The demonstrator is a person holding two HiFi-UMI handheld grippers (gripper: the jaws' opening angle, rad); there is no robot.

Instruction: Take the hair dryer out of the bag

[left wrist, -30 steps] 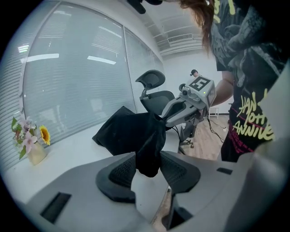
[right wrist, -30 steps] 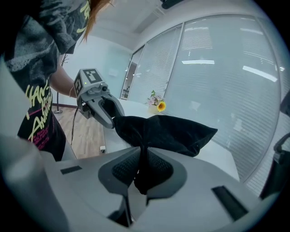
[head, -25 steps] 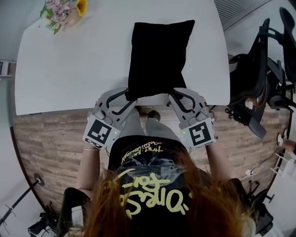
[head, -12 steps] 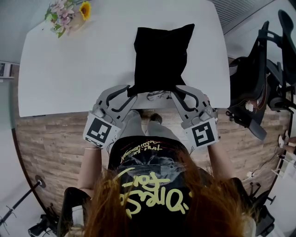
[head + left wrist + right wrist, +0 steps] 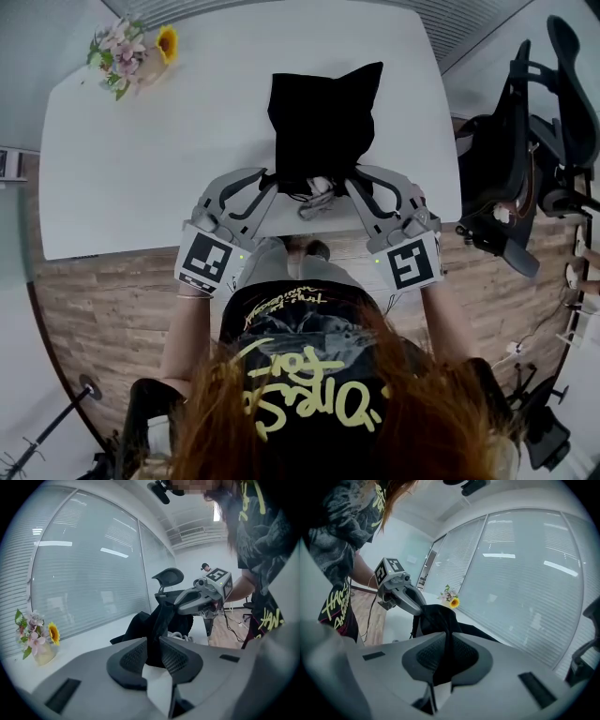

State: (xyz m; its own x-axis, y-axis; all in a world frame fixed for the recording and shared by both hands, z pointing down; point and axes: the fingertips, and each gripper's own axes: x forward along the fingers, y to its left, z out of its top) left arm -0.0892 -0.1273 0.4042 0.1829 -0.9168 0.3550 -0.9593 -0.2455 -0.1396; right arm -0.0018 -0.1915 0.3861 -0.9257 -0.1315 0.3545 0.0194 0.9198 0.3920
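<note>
A black cloth bag lies on the white table, its near edge lifted off the surface. My left gripper pinches the left corner of that edge, its jaws closing on the black fabric. My right gripper is shut on the right corner, with cloth pressed between its pads. Between the two corners the bag's mouth gapes, and a pale coiled cord of the hair dryer shows there, as it also does in the left gripper view. The dryer's body is hidden inside.
A vase of flowers stands at the table's far left corner. A black office chair is to the right of the table. The table's near edge runs just under the grippers, above a wooden floor.
Both grippers have risen and moved away from the person, lifting the bag's near edge. The mouth has opened between them and the pale cord has come into sight.
</note>
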